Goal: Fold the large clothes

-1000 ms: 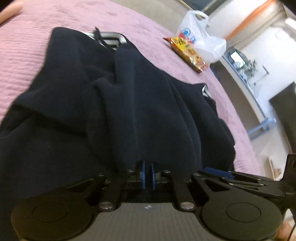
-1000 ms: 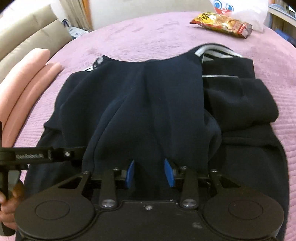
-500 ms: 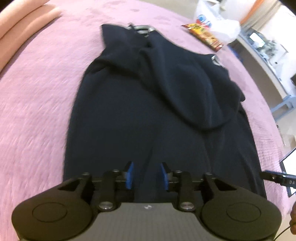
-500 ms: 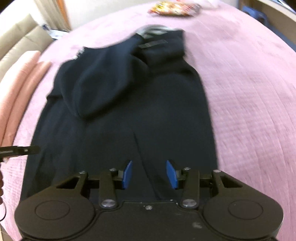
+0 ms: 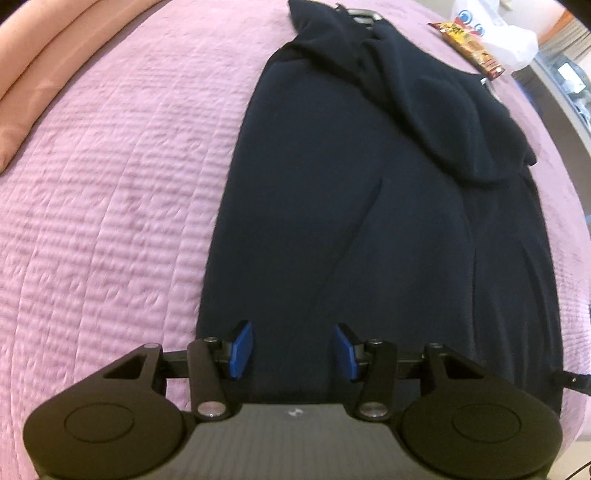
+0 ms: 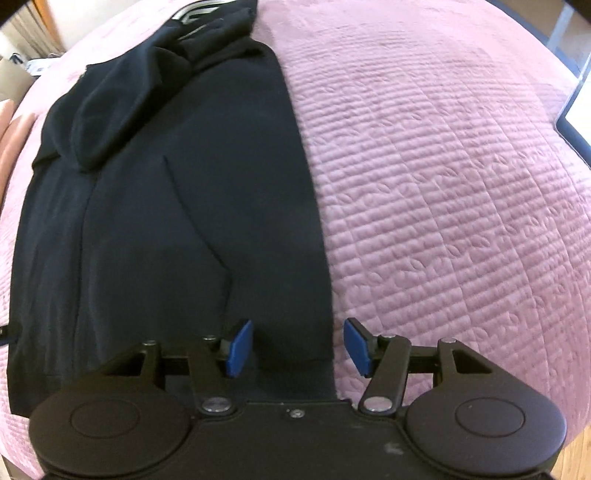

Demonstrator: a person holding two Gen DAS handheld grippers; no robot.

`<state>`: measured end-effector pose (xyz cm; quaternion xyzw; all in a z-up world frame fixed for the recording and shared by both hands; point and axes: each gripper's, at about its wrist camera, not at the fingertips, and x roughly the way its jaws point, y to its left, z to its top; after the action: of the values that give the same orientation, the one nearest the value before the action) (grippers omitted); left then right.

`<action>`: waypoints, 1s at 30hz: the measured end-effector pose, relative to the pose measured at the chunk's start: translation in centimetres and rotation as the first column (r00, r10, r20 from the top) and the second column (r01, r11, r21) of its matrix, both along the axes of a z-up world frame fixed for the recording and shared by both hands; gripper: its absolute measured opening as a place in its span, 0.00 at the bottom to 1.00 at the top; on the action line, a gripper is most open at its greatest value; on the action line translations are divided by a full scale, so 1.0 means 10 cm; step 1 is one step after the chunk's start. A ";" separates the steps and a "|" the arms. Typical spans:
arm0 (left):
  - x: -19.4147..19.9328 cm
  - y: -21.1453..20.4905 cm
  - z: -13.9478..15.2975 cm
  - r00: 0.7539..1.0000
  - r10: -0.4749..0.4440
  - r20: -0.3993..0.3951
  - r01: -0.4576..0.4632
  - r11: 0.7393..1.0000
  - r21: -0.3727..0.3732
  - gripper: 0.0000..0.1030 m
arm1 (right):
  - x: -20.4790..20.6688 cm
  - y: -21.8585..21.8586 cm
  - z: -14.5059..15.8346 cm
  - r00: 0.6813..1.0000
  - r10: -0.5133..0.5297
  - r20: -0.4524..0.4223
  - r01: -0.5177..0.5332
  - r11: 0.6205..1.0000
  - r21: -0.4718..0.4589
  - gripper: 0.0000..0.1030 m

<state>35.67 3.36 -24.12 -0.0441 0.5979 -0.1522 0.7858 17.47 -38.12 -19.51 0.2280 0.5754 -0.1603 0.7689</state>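
Dark navy fleece garment (image 5: 369,206) lies lengthwise on the pink quilted bedspread (image 5: 110,184). Near hem sits at both cameras; collar end is far. A sleeve or flap is doubled back across the far half, a rounded lump right of centre in the left view. Sides look tucked in to a long narrow strip, probably so the next fold can run hem to collar.

Left tongs (image 5: 292,350): blue pads spread wide, nothing between them, low over the near hem, towards its left corner. Right tongs (image 6: 297,347): also spread, empty, straddling the garment's right edge at the hem, one pad over cloth and the other over bedspread. Likely lining up to pinch the two near corners; whether the pads touch fabric cannot be told.

Far right on the bed: red-and-yellow snack packet (image 5: 469,48) beside a white plastic bag (image 5: 498,35) with blue-and-red print. Writing on both is too small to read. No readable label on the garment; pale grey trim shows at the collar. Salmon-pink cushion (image 5: 40,62) runs along the far left.
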 end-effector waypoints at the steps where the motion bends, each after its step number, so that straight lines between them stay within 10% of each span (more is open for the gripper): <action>1: -0.02 0.02 -0.01 1.000 0.003 -0.003 -0.003 1.000 0.001 0.50 | 0.00 0.00 0.00 1.000 0.002 0.000 -0.002 1.000 -0.004 0.66; 30: -0.36 0.50 0.15 0.992 0.109 -0.066 -0.111 0.993 -0.028 0.51 | -0.04 -0.17 -0.09 0.995 0.091 -0.037 -0.089 0.994 0.060 0.71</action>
<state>32.09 8.38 -22.66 -0.0945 0.6170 -0.1165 0.7725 17.04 -39.86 -20.44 0.2212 0.6047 -0.1131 0.7567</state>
